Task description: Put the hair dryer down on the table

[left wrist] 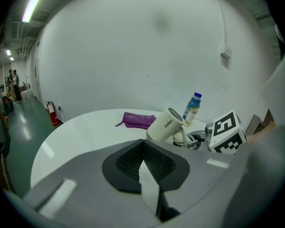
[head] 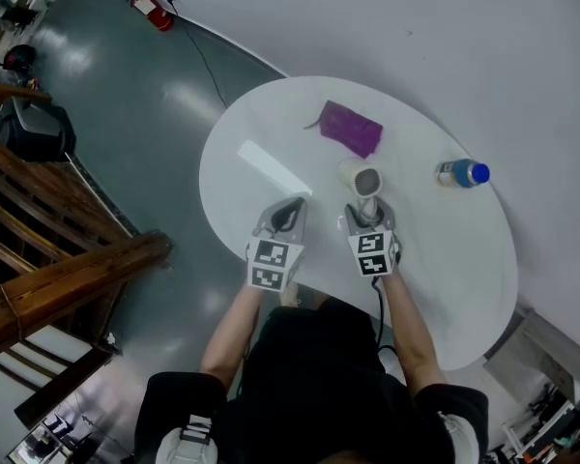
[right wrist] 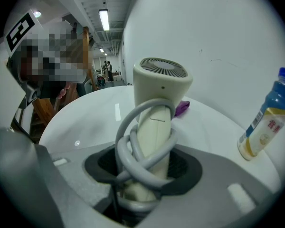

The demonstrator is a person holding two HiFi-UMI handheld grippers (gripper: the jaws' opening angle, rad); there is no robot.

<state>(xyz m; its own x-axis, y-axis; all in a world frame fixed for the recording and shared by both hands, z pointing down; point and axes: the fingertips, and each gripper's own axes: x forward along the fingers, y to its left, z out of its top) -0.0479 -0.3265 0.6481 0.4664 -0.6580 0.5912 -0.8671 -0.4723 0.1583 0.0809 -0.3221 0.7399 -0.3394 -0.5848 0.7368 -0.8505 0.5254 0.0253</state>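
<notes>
A cream hair dryer (head: 361,180) with its grey cord coiled round the handle is held over the round white table (head: 261,124). My right gripper (head: 367,213) is shut on the handle, and the barrel points away from me. In the right gripper view the handle and cord (right wrist: 152,141) fill the gap between the jaws of my right gripper (right wrist: 145,167). The left gripper view shows the dryer (left wrist: 165,125) tilted low over the tabletop; whether it touches I cannot tell. My left gripper (head: 288,213) hovers beside it on the left, shut and empty (left wrist: 143,158).
A purple pouch (head: 351,129) lies beyond the dryer. A blue-capped bottle (head: 463,173) lies on the table to the right. Wooden stair rails (head: 68,269) stand at the left over grey floor, and a red fire extinguisher (head: 152,10) sits by the far wall.
</notes>
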